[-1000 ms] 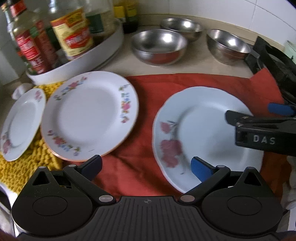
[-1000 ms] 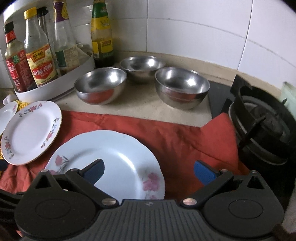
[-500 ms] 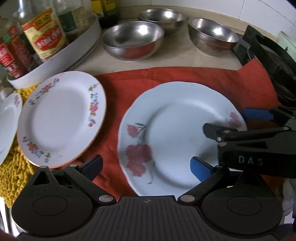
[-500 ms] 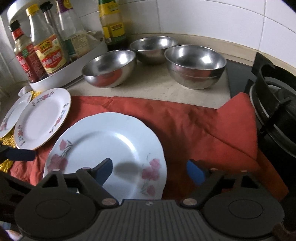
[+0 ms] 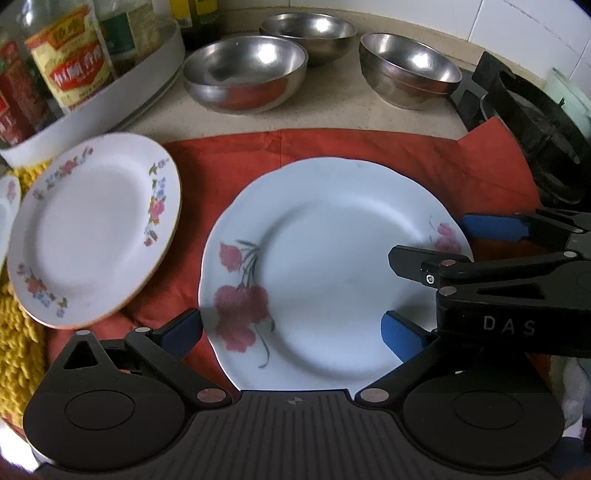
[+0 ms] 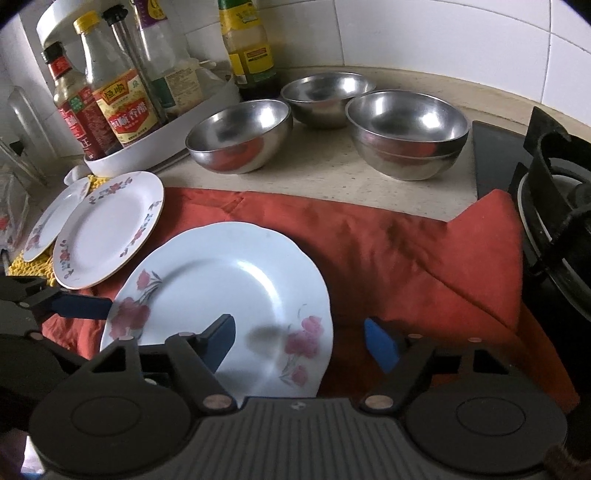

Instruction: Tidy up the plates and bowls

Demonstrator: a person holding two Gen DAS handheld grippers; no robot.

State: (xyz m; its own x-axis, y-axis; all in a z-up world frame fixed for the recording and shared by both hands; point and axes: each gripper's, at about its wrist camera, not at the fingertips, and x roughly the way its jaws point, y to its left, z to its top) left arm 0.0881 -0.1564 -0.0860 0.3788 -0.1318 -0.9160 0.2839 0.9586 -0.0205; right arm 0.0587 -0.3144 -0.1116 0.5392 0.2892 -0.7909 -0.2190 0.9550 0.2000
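Observation:
A large white plate with red flowers [image 5: 332,266] [image 6: 221,288] lies on a red cloth [image 5: 369,147]. My left gripper [image 5: 291,332] is open, its fingers either side of the plate's near left rim. My right gripper [image 6: 299,339] is open, straddling the plate's right rim; it also shows in the left wrist view [image 5: 443,243]. A medium floral plate [image 5: 92,225] [image 6: 107,229] lies to the left, with a smaller plate [image 6: 55,218] beyond it. Three steel bowls [image 5: 245,72] [image 5: 306,33] [image 5: 408,68] stand at the back.
A white tray [image 6: 166,133] with several sauce bottles [image 6: 122,107] stands at the back left. A gas stove [image 6: 561,206] is on the right. A yellow mat [image 5: 18,339] lies under the left plates. Tiled wall behind.
Both grippers have moved in on the large flowered plate: the left one rightwards, the right one lower and closer, so its fingers now straddle the right rim.

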